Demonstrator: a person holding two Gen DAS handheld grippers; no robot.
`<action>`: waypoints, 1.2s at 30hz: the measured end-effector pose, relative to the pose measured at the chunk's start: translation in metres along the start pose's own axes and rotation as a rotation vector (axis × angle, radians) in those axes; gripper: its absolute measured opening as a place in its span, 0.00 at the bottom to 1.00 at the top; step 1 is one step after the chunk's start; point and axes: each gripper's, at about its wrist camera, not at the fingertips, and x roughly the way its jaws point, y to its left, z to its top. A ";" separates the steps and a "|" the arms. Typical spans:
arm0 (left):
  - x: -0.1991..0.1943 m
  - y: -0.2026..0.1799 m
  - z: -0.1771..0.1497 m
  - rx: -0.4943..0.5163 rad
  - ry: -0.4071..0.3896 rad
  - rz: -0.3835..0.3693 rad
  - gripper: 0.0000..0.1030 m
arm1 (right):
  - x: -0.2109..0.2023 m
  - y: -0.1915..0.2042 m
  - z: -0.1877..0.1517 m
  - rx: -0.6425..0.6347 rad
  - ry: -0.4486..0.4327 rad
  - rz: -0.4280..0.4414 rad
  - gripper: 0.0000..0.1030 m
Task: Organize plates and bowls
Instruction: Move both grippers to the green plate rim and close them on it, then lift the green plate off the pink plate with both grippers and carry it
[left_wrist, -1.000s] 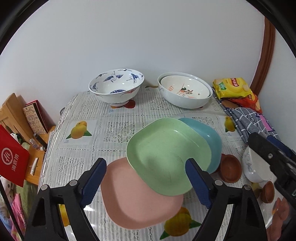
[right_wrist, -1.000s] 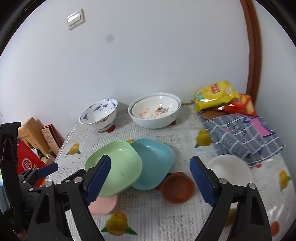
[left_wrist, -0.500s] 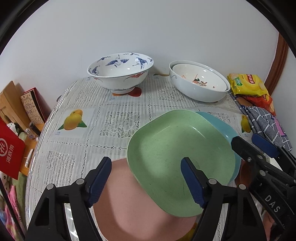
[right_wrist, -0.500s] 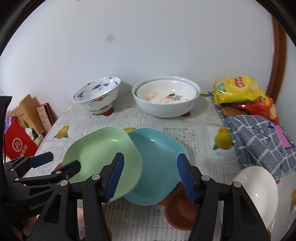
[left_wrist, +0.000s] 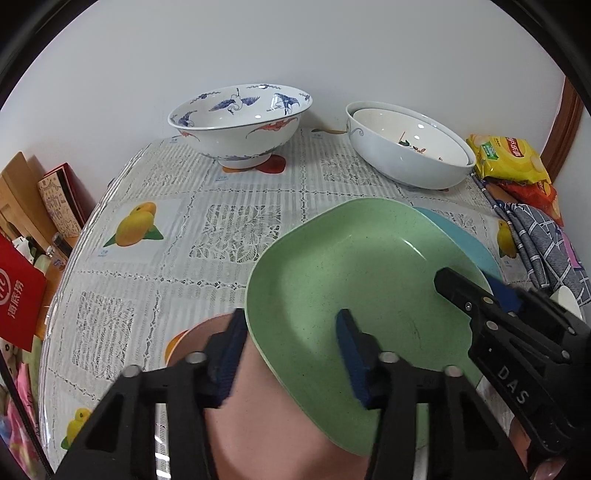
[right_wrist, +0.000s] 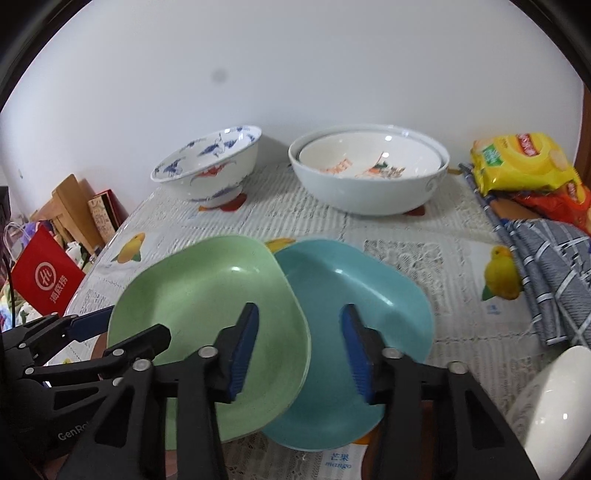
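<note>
Left wrist view, left gripper (left_wrist: 291, 354) low, jaws straddling green plate (left_wrist: 354, 280) rim

green plate (left_wrist: 362, 280): pale green, finely dark-speckled
blue plate (right_wrist: 354, 295): plain turquoise
pink plate (left_wrist: 266, 417): plain salmon pink
crane bowl (left_wrist: 240, 122): white, blue cranes, red motifs outside
nested bowls (right_wrist: 369, 177): white, orange-red and green print inside
tablecloth (left_wrist: 236, 229): white lace-look grid, yellow mango pictures
snack bag (right_wrist: 524, 162): yellow, red logo
cloth (right_wrist: 554, 273): grey-blue, white checks
finger pads (right_wrist: 243, 350): blue on black
</note>
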 end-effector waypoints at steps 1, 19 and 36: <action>0.001 0.001 0.000 -0.006 0.002 0.003 0.30 | 0.004 -0.001 -0.001 0.005 0.017 0.005 0.14; -0.065 0.013 -0.016 -0.048 -0.061 -0.017 0.13 | -0.071 0.005 -0.004 0.104 -0.052 0.039 0.07; -0.156 0.043 -0.057 -0.092 -0.126 0.021 0.13 | -0.152 0.056 -0.027 0.090 -0.084 0.064 0.07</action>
